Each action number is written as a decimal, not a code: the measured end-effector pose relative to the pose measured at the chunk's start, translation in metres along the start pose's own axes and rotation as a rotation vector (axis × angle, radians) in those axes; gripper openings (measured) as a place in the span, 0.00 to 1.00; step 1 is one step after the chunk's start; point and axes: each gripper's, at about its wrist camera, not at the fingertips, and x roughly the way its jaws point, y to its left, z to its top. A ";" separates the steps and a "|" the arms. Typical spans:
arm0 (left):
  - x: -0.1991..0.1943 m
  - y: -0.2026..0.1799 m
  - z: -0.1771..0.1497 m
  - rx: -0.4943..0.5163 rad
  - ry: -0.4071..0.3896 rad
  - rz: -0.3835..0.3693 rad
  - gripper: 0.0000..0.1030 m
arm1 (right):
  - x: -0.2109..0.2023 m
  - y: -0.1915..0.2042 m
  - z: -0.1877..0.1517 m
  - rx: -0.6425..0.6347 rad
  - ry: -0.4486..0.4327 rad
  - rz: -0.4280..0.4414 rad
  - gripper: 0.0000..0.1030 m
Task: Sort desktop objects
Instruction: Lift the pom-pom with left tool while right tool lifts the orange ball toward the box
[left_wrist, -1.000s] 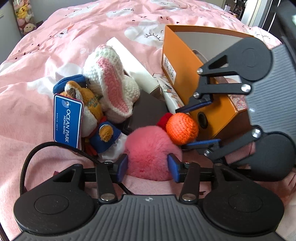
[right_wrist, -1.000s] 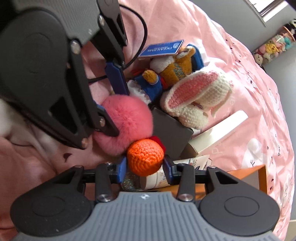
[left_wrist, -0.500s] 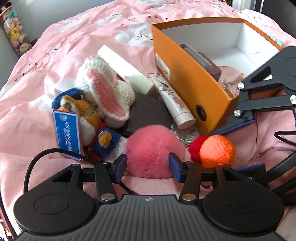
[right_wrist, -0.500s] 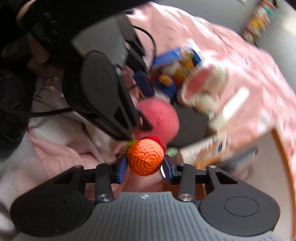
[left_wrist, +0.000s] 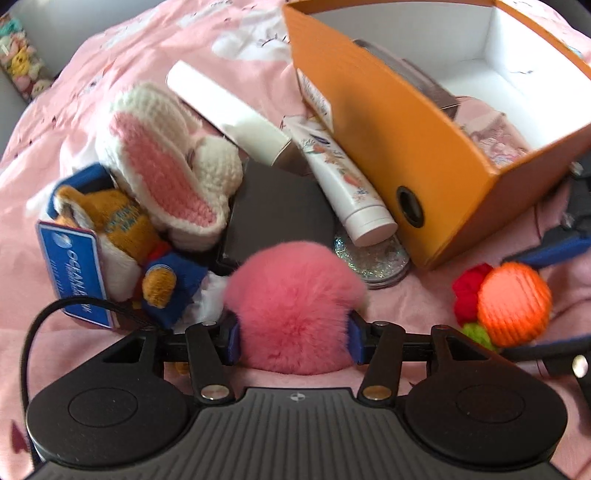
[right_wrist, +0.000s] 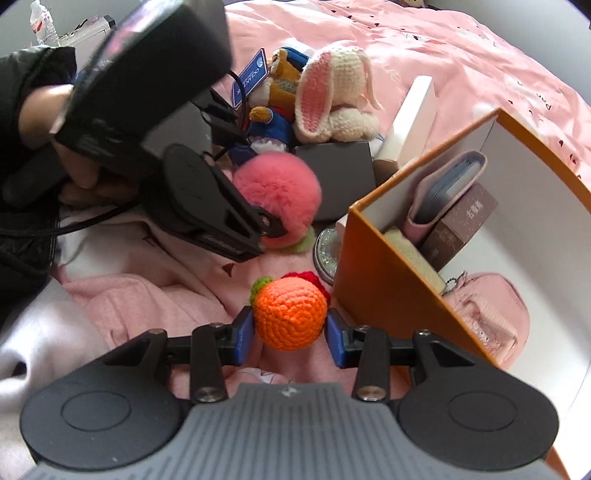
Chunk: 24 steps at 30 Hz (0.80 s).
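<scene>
Carried clear of the pile since the earlier frames, the crocheted orange ball is now held above the pink bedspread, just left of the orange storage box. It is clamped between the pads of the right tongs. The left tongs have just been opening; the pink fluffy pompom sits between their pads, though whether it is gripped cannot be told. A crocheted rabbit, a plush toy with a blue tag, a hand-cream tube and a white carton remain outside. Judged next: the ball is to be swung right over the box wall and released.
</scene>
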 end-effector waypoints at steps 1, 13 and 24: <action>0.003 0.001 0.000 -0.016 0.009 -0.007 0.59 | 0.000 0.000 -0.001 0.006 -0.003 0.004 0.43; -0.024 0.010 -0.007 -0.102 -0.035 -0.076 0.51 | -0.021 -0.013 -0.013 0.116 -0.080 0.042 0.43; -0.085 0.018 0.002 -0.166 -0.166 -0.219 0.49 | -0.070 -0.054 -0.031 0.295 -0.222 0.096 0.43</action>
